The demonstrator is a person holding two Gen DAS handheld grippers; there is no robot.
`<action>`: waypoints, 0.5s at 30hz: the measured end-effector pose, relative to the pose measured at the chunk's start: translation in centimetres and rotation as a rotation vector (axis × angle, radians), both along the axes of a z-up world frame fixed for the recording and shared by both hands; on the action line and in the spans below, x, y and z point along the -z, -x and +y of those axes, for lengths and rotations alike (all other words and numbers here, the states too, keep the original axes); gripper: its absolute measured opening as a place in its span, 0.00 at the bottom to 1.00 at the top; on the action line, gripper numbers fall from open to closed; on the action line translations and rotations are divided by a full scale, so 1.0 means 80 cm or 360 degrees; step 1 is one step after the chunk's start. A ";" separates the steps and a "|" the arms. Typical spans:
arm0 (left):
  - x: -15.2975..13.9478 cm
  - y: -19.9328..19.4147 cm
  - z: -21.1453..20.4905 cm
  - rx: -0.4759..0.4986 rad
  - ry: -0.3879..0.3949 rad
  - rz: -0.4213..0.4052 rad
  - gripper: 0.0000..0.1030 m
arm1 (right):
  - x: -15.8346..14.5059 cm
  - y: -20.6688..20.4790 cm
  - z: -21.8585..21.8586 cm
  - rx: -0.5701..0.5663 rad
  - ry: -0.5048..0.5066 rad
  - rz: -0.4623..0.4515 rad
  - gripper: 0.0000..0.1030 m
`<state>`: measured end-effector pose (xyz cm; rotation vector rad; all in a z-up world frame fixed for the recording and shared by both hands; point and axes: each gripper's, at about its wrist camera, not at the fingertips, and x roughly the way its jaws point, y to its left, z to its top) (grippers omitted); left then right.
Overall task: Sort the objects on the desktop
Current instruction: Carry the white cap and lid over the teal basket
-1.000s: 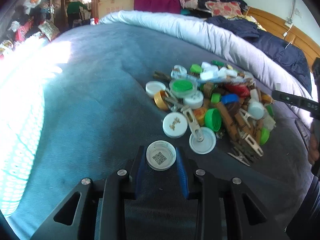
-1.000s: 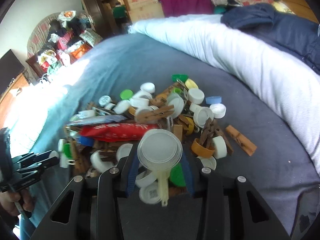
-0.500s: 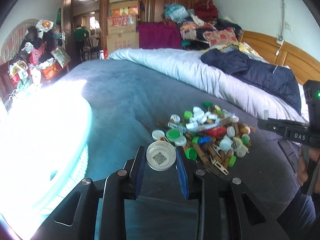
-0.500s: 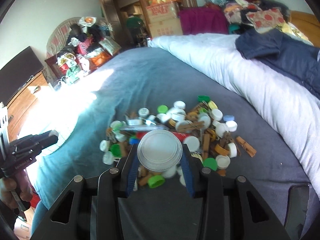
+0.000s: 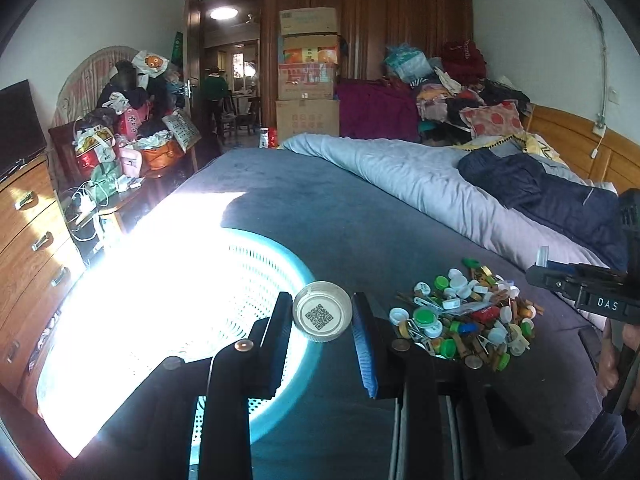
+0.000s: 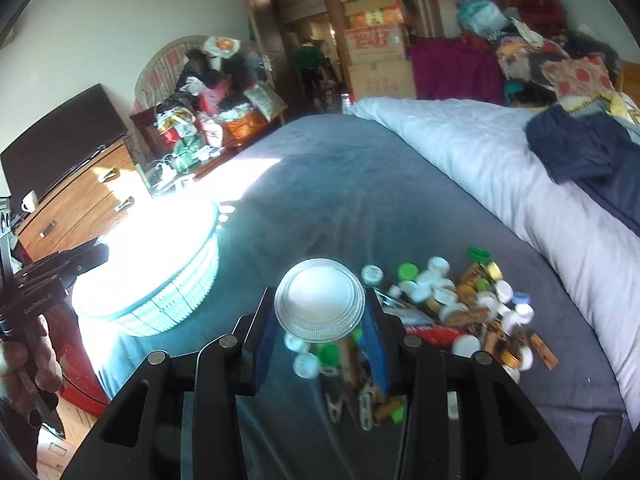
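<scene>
white QR cap [image 5: 322, 312], ribbed clear lid [image 6: 319, 299]

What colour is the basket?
Light teal basket with a white lattice pattern, clearest in the right wrist view.

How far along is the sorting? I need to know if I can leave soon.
Barely started, by the look of it. Nothing can be seen sorted: the basket interior is washed out by sunlight. In hand: the left hand-held gripper grips a white cap, the right hand-held gripper a larger clear lid. Left: a big pile of caps and clothespins on the bed.
</scene>
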<state>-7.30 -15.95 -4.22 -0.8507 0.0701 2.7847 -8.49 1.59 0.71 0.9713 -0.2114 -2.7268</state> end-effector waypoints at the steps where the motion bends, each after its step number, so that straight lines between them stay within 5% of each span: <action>1: -0.003 0.000 -0.009 -0.0015 -0.0004 0.0005 0.30 | -0.006 0.005 -0.012 -0.0023 0.0002 0.0007 0.37; 15: -0.022 0.015 -0.108 -0.0236 -0.0005 -0.0027 0.30 | -0.086 0.069 -0.177 -0.0345 -0.0029 0.0136 0.37</action>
